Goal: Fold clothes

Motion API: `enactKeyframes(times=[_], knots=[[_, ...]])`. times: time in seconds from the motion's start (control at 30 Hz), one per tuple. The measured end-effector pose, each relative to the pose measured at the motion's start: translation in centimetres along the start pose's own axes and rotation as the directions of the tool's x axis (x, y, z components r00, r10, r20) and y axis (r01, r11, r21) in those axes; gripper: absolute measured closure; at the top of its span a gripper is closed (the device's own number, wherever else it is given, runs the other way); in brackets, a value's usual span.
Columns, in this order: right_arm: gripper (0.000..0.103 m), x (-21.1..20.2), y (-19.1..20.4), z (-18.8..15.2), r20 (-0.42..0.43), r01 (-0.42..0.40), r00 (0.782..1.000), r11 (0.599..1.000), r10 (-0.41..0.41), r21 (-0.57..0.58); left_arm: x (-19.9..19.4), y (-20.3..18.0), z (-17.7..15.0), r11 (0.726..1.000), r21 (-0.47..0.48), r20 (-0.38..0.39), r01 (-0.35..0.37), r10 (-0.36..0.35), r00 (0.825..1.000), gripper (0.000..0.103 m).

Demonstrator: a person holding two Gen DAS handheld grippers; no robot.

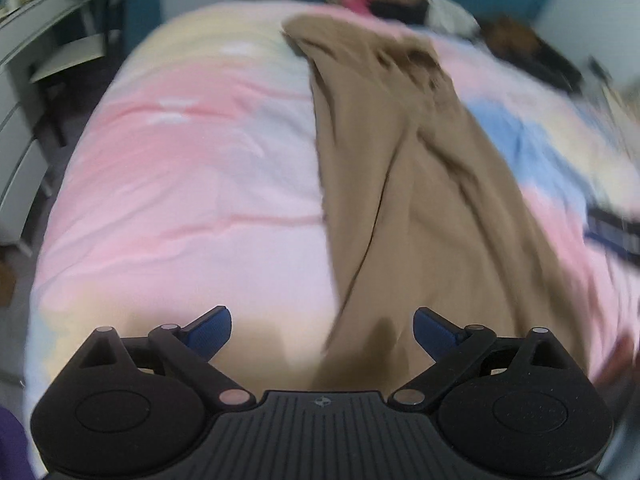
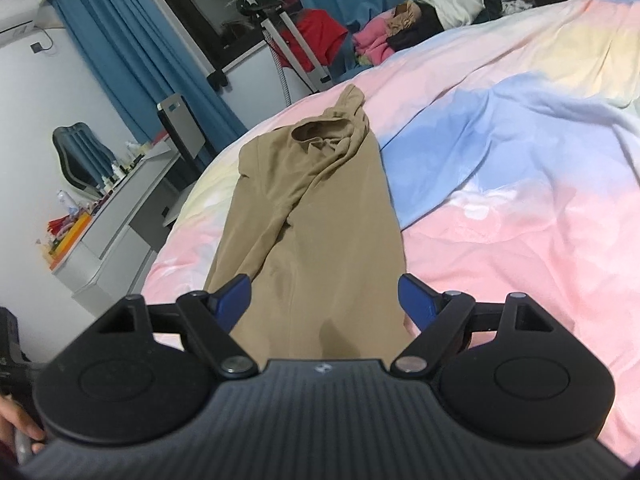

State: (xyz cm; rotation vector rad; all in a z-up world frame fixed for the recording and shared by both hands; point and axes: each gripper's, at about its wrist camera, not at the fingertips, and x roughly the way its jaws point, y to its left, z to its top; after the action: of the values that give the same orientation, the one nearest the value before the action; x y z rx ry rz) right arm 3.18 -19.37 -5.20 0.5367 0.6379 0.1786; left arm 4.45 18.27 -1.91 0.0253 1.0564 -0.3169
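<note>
I see a long tan-brown soft fabric garment [image 2: 316,216] lying lengthwise on the pastel pink, blue and yellow quilted bedspread [image 2: 520,240], its neck opening at the far end and its near end running under both of my tools. My right gripper [image 2: 324,304] hangs over that near end with its blue-padded fingers [image 2: 234,300] spread wide, one on each side of the cloth, gripping nothing. My left gripper [image 1: 322,332] is likewise released, its blue pads [image 1: 210,332] far apart; the tan cloth passes between them toward the right-hand pad, while bare bedspread [image 1: 180,184] lies under the other. The left wrist view is motion-blurred.

On each black ribbed gripper body sits a small round emblem [image 2: 321,368]; I cannot read any lettering in it. At the bed's far edge I see a heap of pink, white and dark clothes [image 2: 420,20], and off the bed a grey desk [image 2: 120,232] crowded with small bottles, their labels too small to read.
</note>
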Motion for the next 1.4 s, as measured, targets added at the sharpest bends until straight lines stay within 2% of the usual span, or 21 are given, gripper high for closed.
enactKeyframes(times=[0.07, 0.1, 0.17, 0.23, 0.27, 0.3, 0.43, 0.47, 0.5, 0.53, 0.6, 0.63, 0.7, 0.8, 0.9, 1.0, 1.1, 1.27, 1.33, 1.4], knots=[[0.021, 0.1, -0.1, 0.1, -0.008, -0.005, 1.0, 1.0, 0.005, 0.007, -0.4, 0.7, -1.3, 0.993, 0.117, -0.035, -0.001, 0.005, 0.999, 0.01], [0.021, 0.1, -0.1, 0.1, -0.011, -0.004, 1.0, 1.0, 0.004, 0.01, -0.7, 1.2, -2.1, 0.988, 0.151, -0.049, 0.025, -0.017, 0.999, 0.011], [0.021, 0.1, -0.1, 0.1, -0.013, -0.01, 1.0, 1.0, 0.01, 0.013, -1.1, 2.3, -3.6, 0.979, 0.161, -0.086, 0.125, -0.112, 0.99, 0.011], [0.021, 0.2, -0.1, 0.1, -0.015, -0.013, 1.0, 1.0, 0.013, 0.014, -1.0, 3.4, -4.6, 0.971, 0.115, -0.121, 0.211, -0.197, 0.973, 0.012], [0.021, 0.3, 0.0, 0.1, -0.019, -0.013, 1.0, 1.0, 0.014, 0.014, -0.9, 3.8, -4.9, 0.968, 0.099, -0.13, 0.231, -0.218, 0.967, 0.017], [0.021, 0.4, 0.1, 0.0, -0.023, -0.013, 1.0, 1.0, 0.013, 0.014, -0.7, 4.1, -5.1, 0.966, 0.081, -0.133, 0.244, -0.232, 0.964, 0.021], [0.021, 0.6, 0.2, -0.2, -0.038, -0.008, 0.999, 1.0, 0.009, 0.017, 0.9, 5.5, -4.6, 0.958, -0.014, -0.197, 0.286, -0.283, 0.939, 0.023], [0.021, 0.7, 0.3, -0.2, -0.042, -0.007, 0.999, 1.0, 0.007, 0.017, 0.9, 5.2, -4.4, 0.958, 0.0, -0.209, 0.287, -0.281, 0.937, 0.026], [0.021, 0.7, 0.2, -0.2, -0.041, -0.001, 0.999, 1.0, 0.002, 0.018, 0.9, 4.8, -4.3, 0.957, 0.027, -0.219, 0.287, -0.275, 0.936, 0.036], [0.021, 0.7, 0.2, -0.2, -0.04, 0.004, 0.999, 1.0, -0.004, 0.02, 0.9, 4.2, -4.2, 0.958, 0.061, -0.231, 0.281, -0.26, 0.938, 0.041], [0.021, 0.7, 0.0, -0.3, -0.038, 0.013, 0.999, 1.0, -0.012, 0.028, 0.7, 2.7, -4.2, 0.958, 0.153, -0.245, 0.242, -0.201, 0.949, 0.059], [0.021, 0.7, -0.1, -0.3, -0.037, 0.015, 0.999, 0.999, -0.014, 0.033, 0.3, 2.0, -4.3, 0.955, 0.198, -0.24, 0.222, -0.172, 0.955, 0.063], [0.021, 0.7, -0.3, -0.4, -0.038, 0.02, 0.999, 0.999, -0.018, 0.042, -0.3, 0.6, -4.7, 0.942, 0.284, -0.226, 0.18, -0.116, 0.967, 0.086], [0.021, 0.8, -0.6, -0.5, -0.045, 0.027, 0.999, 0.998, -0.024, 0.055, -1.8, -0.7, -5.1, 0.933, 0.339, -0.179, 0.123, -0.064, 0.982, 0.095], [0.021, 1.0, -0.8, -0.6, -0.052, 0.027, 0.998, 0.997, -0.023, 0.068, -3.3, -1.5, -5.1, 0.93, 0.358, -0.143, 0.085, -0.035, 0.989, 0.099], [0.021, 0.8, -0.8, -0.6, -0.05, 0.025, 0.999, 0.997, -0.022, 0.07, -5.2, -3.8, -5.0, 0.916, 0.397, -0.097, 0.063, -0.026, 0.995, 0.099], [0.021, 0.6, -0.9, -0.5, -0.041, 0.024, 0.999, 0.997, -0.021, 0.076, -7.8, -7.5, -5.0, 0.896, 0.439, -0.024, 0.068, -0.064, 0.998, 0.1], [0.021, 0.2, -1.6, -0.4, -0.03, 0.033, 0.999, 0.995, -0.031, 0.098, -10.0, -14.6, -5.3, 0.869, 0.48, 0.049, 0.123, -0.167, 0.985, 0.1], [0.021, 0.1, -1.9, -0.3, -0.03, 0.038, 0.999, 0.994, -0.035, 0.107, -9.1, -16.7, -5.9, 0.862, 0.488, 0.049, 0.138, -0.185, 0.982, 0.1], [0.021, 0.0, -2.2, -0.3, -0.03, 0.046, 0.999, 0.993, -0.043, 0.113, -7.4, -18.1, -6.5, 0.849, 0.502, 0.015, 0.162, -0.196, 0.98, 0.1]])
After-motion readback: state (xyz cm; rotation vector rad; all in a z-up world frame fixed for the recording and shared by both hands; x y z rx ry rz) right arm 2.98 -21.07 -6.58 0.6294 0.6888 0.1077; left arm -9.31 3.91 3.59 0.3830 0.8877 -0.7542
